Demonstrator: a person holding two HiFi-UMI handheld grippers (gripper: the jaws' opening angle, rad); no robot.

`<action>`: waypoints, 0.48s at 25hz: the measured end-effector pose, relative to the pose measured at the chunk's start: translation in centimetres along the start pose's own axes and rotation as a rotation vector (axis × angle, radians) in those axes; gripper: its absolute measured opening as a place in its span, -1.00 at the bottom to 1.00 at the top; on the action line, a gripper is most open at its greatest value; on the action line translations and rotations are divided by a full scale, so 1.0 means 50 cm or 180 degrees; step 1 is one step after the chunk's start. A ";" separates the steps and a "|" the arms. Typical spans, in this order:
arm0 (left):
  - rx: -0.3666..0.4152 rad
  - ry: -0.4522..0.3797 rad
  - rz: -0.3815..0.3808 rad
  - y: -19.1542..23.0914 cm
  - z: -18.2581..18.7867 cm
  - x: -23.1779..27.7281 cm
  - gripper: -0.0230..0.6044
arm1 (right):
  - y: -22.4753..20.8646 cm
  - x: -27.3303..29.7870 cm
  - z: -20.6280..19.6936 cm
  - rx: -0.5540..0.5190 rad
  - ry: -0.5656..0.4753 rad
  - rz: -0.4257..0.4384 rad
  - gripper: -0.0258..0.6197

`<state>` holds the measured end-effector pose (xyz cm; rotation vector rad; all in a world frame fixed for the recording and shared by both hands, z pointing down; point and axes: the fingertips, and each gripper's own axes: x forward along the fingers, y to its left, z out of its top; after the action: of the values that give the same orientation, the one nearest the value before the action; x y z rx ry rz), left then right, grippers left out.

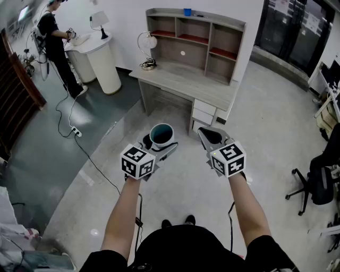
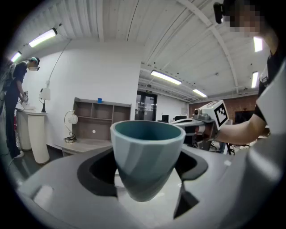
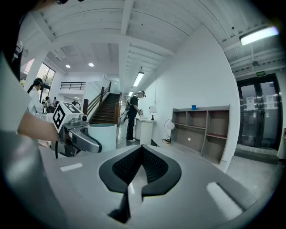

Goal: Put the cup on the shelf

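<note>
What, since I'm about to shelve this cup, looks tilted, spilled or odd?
Nothing stands out: the teal faceted cup sits upright, gripped in the left claw; the right claw is shut on nothing.

Atop the shelf [image 1: 199, 45], a blue thing [image 1: 187, 11] is too small to be identified. Right of the shelf, a chair [image 1: 317, 185] is cut off. The base of the cup [image 1: 161, 133] is hidden by the jaws of the left gripper [image 1: 160, 145].
</note>
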<state>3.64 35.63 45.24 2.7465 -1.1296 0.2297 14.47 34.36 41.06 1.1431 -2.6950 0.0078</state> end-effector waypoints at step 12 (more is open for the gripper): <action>0.0012 -0.0051 -0.0015 0.002 0.020 0.007 0.25 | 0.008 0.013 0.012 -0.0026 0.0003 0.0037 -0.89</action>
<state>3.92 35.11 44.34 2.7587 -1.1277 0.2097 13.63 34.10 40.62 1.1250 -2.6982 -0.0009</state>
